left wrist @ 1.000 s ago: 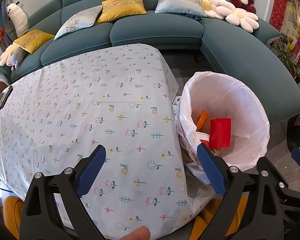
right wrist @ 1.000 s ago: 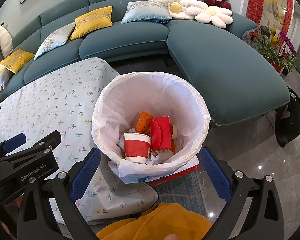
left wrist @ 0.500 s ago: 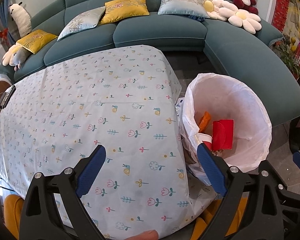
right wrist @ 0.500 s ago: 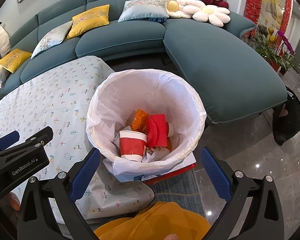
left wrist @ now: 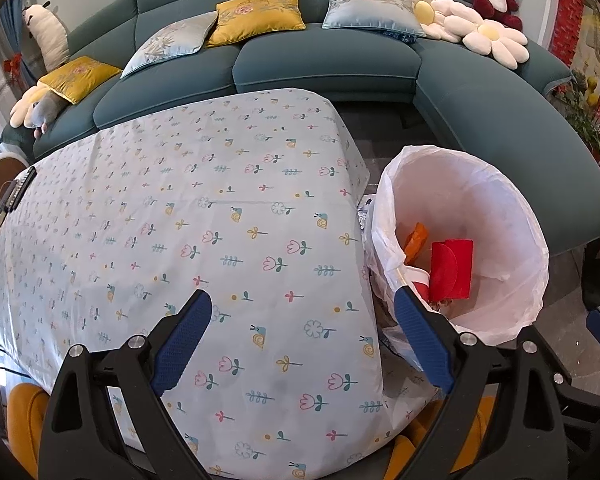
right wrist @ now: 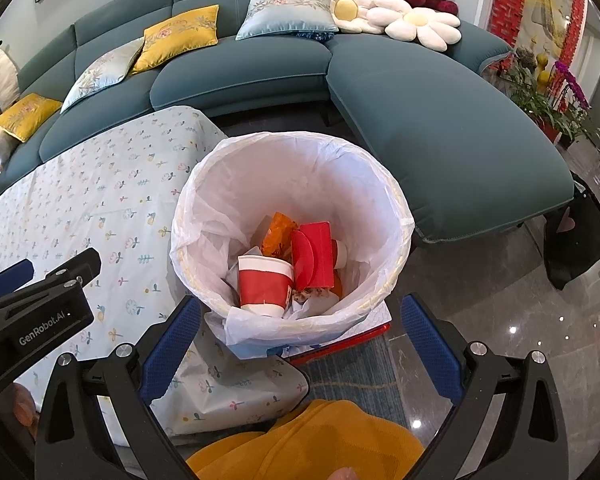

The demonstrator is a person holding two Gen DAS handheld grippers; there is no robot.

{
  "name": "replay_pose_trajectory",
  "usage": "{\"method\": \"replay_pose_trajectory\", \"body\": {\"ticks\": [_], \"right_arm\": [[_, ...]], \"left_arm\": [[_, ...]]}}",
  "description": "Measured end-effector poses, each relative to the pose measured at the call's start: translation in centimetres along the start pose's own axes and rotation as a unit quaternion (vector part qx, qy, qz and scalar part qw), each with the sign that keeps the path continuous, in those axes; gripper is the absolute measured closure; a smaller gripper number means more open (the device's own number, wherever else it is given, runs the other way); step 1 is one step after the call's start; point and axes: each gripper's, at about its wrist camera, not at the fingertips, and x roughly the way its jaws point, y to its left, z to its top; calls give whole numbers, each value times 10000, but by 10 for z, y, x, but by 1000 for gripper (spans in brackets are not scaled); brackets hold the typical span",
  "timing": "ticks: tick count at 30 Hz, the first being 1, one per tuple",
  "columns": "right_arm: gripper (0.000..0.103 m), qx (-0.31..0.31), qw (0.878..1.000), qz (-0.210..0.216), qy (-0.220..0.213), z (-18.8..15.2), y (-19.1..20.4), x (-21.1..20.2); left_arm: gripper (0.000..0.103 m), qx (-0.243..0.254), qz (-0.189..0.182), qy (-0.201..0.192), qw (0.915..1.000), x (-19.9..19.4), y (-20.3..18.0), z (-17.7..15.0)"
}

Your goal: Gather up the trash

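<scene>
Principal risk noted: the trash bin stands on the floor just beside the corner of the surface, perched in part on a flat red-edged item, and its white liner hangs loosely over the rim at the near side; a gripper descending carelessly could catch that slack plastic and drag the liner in, or knock the bin off its footing and spill the contents. A second risk is a premature finish: the far left edge of the surface carries a dark flat object whose nature cannot be told, so it should not be assumed trash. Collected items lie inside the bin: a red paper cup, a red carton and an orange wrapper. No loose trash is visible on the patterned cloth itself. Left gripper hovers above the near end of the surface, jaws spread wide, nothing between them. Right gripper hangs above the near rim of the bin, angled down into it, jaws likewise spread and empty.
</scene>
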Motion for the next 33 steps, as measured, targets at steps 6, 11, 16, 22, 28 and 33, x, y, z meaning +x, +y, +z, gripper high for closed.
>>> {"method": "replay_pose_trajectory", "body": {"ticks": [6, 11, 16, 22, 28, 33], "right_arm": [[7, 0, 10000, -7, 6, 0, 0, 1], [7, 8, 10000, -13, 12, 0, 1, 1], [7, 25, 10000, -16, 31, -2, 1, 3], [7, 21, 10000, -15, 36, -3, 1, 3], [7, 27, 10000, -14, 41, -3, 1, 3], [7, 43, 10000, -16, 35, -3, 0, 3]], "left_arm": [[15, 27, 6, 6, 10000, 0, 1, -1], [15, 45, 29, 10, 10000, 0, 0, -1], [15, 52, 34, 16, 10000, 1, -2, -1], [15, 68, 30, 21, 10000, 2, -2, -3], [15, 63, -4, 23, 10000, 2, -3, -3], [15, 106, -69, -13, 9999, 2, -3, -3]]}}
